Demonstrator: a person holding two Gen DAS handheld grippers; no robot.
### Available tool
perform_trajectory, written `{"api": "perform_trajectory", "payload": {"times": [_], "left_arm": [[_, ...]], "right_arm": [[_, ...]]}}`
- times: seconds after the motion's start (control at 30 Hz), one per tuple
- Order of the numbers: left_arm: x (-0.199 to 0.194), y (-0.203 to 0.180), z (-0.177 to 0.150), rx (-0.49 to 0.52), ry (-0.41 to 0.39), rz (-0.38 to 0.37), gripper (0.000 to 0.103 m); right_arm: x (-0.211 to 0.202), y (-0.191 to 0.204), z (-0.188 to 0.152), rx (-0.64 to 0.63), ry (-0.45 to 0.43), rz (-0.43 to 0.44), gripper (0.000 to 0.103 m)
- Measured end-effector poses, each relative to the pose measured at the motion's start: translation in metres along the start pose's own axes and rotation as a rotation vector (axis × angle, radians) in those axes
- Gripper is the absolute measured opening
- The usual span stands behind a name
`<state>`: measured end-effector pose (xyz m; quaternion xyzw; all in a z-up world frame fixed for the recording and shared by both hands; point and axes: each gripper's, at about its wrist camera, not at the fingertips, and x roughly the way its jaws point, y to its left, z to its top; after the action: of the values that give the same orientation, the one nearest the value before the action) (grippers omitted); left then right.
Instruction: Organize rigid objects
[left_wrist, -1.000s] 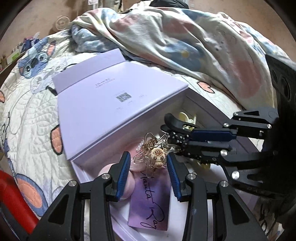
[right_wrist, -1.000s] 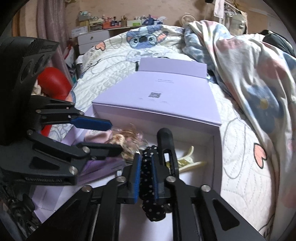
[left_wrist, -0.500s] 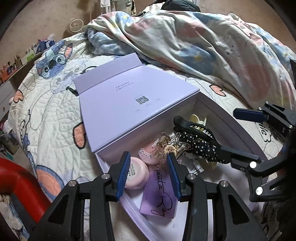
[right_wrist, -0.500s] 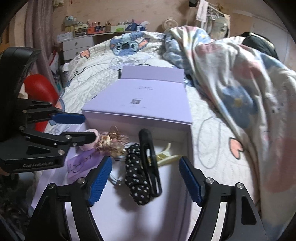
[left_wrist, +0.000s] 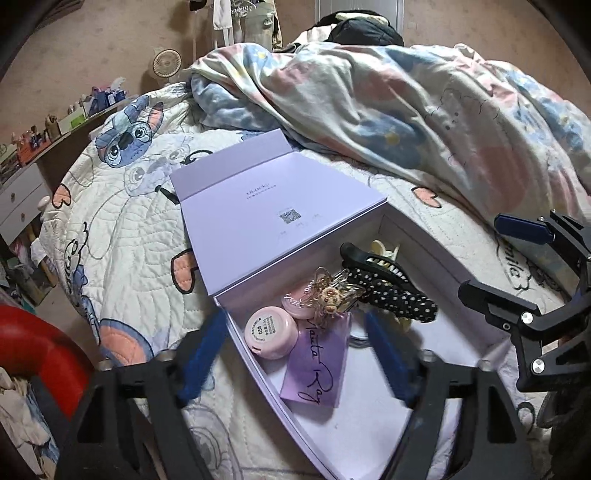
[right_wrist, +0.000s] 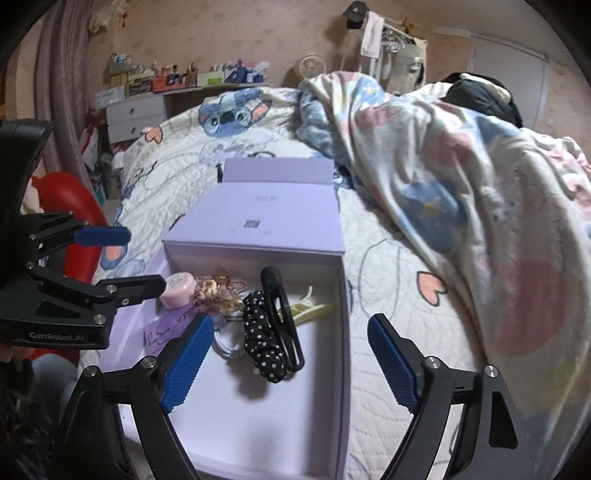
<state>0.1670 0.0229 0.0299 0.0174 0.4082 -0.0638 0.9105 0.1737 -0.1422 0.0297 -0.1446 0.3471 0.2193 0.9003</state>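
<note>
So the lilac box sits open on the quilt, lid flipped back flat behind it. Everything's piled at the lid end: two pink jars in the left corner, a gold clip on top of them, then the black hair clip lying across a dotted scrunchie, with a yellow claw clip tucked against the back wall. A purple card lies flat just in front of the jars. The near half of the box floor is bare, so there's plenty of room that side; the right wall is close to the clips but not touching as far as I can tell. A rumpled blanket bunches up to the right, well apart from the box.

Left gripper hangs over the near left wall, angled down, jaws opening and blurred, nothing between the pads. Right gripper hovers above the box's right side, also tilted down, jaws opening wide; the scrunchie and black clip lie below between them, let go, pads not touching either.
</note>
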Motion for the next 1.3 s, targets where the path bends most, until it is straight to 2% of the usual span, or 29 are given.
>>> {"api": "perform_trajectory", "payload": {"times": [0.13,0.2,0.37,0.63,0.73,0.9,1.3], "left_arm": [[-0.018,-0.004,-0.001,0.006,-0.042,0.04,0.101],[-0.028,-0.006,-0.001,0.011,-0.06,0.057,0.101],[-0.049,-0.008,-0.005,0.01,-0.088,0.077,0.101],[-0.078,-0.018,-0.017,0.008,-0.134,0.084,0.101],[-0.085,-0.022,-0.025,0.0,-0.138,0.089,0.101],[-0.094,-0.03,-0.037,-0.006,-0.128,0.08,0.101],[-0.104,-0.035,-0.054,-0.023,-0.108,0.095,0.101]], "right_arm": [[-0.017,0.0,-0.001,0.017,-0.03,-0.038,0.098],[-0.025,0.0,-0.002,0.035,-0.04,-0.054,0.102],[-0.048,-0.004,-0.006,0.089,-0.066,-0.078,0.102],[-0.079,0.004,-0.013,0.098,-0.094,-0.112,0.102],[-0.087,0.006,-0.018,0.099,-0.105,-0.152,0.102],[-0.092,0.008,-0.031,0.125,-0.079,-0.13,0.102],[-0.11,0.022,-0.054,0.16,-0.047,-0.176,0.102]]}}
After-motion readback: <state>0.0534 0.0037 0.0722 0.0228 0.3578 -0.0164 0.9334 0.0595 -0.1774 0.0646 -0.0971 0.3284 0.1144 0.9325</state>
